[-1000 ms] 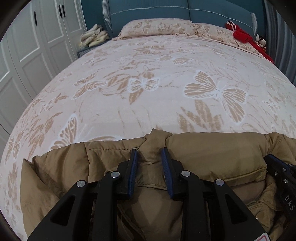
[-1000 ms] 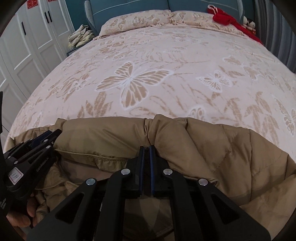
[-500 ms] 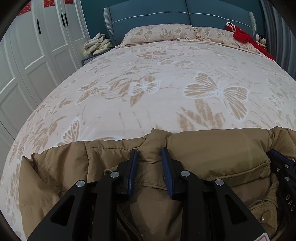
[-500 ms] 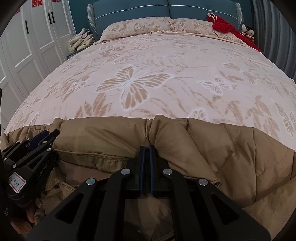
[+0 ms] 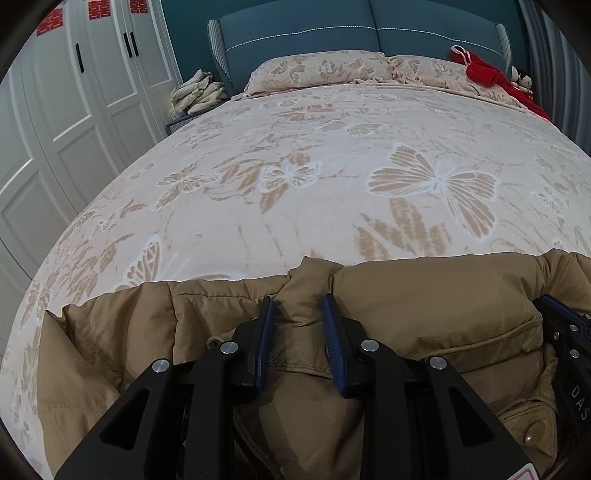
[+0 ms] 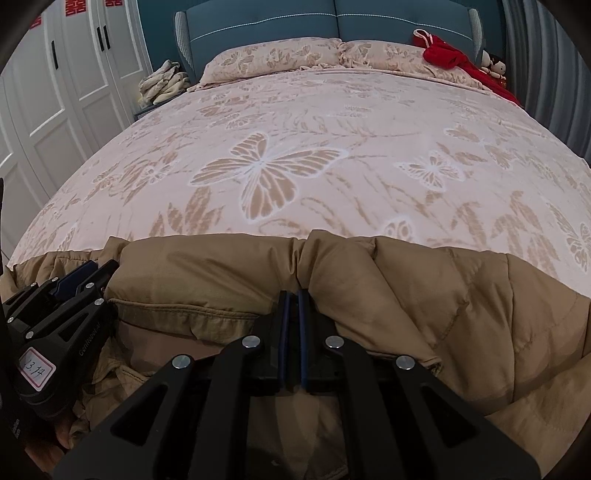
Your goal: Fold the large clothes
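A tan padded jacket (image 5: 424,295) lies at the near edge of the bed and also shows in the right wrist view (image 6: 424,295). My left gripper (image 5: 298,306) has its jaws partly apart around a pinched fold of the jacket's edge, with fabric bunched between them. My right gripper (image 6: 293,299) is shut on another fold of the same edge. Each gripper shows in the other's view, the right one (image 5: 565,332) at the right edge and the left one (image 6: 62,306) at the left edge.
The bed has a pink butterfly-print cover (image 5: 332,177), pillows (image 5: 317,68) and a teal headboard (image 5: 369,33). A red cloth (image 5: 487,72) lies at the far right. Folded cloths (image 5: 197,92) sit on a nightstand. White wardrobe doors (image 5: 74,110) stand at the left.
Both grippers have risen and tilted up a little with the jacket edge, so more of the headboard and wardrobe shows. The grips have not changed.
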A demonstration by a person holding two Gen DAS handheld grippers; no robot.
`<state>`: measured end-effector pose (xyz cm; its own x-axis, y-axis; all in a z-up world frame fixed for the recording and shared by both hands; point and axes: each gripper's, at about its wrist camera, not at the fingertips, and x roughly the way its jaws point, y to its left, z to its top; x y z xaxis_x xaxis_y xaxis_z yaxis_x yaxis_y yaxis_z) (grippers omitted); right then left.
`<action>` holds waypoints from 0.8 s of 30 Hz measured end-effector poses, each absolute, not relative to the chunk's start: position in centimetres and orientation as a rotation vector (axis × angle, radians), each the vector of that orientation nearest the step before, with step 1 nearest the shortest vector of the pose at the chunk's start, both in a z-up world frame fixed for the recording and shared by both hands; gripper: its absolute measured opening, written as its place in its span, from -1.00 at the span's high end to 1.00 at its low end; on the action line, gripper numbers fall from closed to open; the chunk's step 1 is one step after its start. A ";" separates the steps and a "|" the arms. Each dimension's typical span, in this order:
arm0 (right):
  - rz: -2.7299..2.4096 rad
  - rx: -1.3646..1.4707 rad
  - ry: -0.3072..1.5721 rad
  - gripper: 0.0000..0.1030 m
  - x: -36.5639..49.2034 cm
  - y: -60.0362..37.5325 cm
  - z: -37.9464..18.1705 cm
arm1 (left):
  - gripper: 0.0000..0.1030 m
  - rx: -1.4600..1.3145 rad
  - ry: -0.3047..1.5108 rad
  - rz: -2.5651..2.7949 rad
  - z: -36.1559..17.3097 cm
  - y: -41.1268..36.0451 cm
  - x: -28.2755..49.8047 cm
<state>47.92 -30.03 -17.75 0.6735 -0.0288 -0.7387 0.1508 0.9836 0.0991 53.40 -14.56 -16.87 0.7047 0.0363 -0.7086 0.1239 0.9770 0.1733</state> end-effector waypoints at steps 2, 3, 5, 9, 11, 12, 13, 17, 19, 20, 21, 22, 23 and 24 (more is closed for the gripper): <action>-0.102 0.157 0.827 0.97 47.9 -30.0 -17.8 | 0.46 0.216 0.788 -0.048 -16.9 -14.6 53.4; -0.102 0.156 0.827 0.97 47.9 -30.0 -17.8 | 0.46 0.216 0.788 -0.048 -16.9 -14.6 53.4; -0.102 0.156 0.826 0.97 47.9 -30.0 -17.8 | 0.47 0.218 0.787 -0.047 -16.9 -14.6 53.5; -0.102 0.156 0.826 0.97 47.9 -30.0 -17.8 | 0.47 0.219 0.786 -0.044 -16.9 -14.6 53.5; -0.102 0.156 0.824 0.97 48.0 -30.0 -17.8 | 0.47 0.219 0.786 -0.044 -16.9 -14.6 53.4; -0.102 0.156 0.824 0.97 48.0 -30.0 -17.8 | 0.47 0.220 0.785 -0.044 -16.9 -14.6 53.5; -0.102 0.156 0.824 0.97 48.0 -30.0 -17.8 | 0.47 0.220 0.784 -0.044 -16.9 -14.6 53.5; -0.103 0.155 0.824 0.97 47.9 -30.0 -17.8 | 0.48 0.221 0.783 -0.042 -17.0 -14.7 53.5; -0.103 0.154 0.822 0.97 48.0 -30.0 -17.8 | 0.48 0.222 0.784 -0.042 -17.0 -14.8 53.3; -0.104 0.155 0.821 0.97 48.0 -30.0 -17.8 | 0.48 0.225 0.783 -0.040 -17.0 -14.8 53.4; -0.105 0.155 0.822 0.97 48.1 -30.0 -17.8 | 0.48 0.226 0.784 -0.038 -17.1 -14.9 53.4; -0.104 0.155 0.823 0.97 48.0 -29.9 -17.8 | 0.48 0.229 0.787 -0.036 -17.0 -14.8 53.5; -0.105 0.155 0.825 0.97 48.0 -30.0 -17.7 | 0.48 0.227 0.790 -0.038 -16.9 -14.7 53.7; -0.105 0.158 0.829 0.97 48.0 -30.0 -17.5 | 0.48 0.223 0.795 -0.041 -16.6 -14.6 53.7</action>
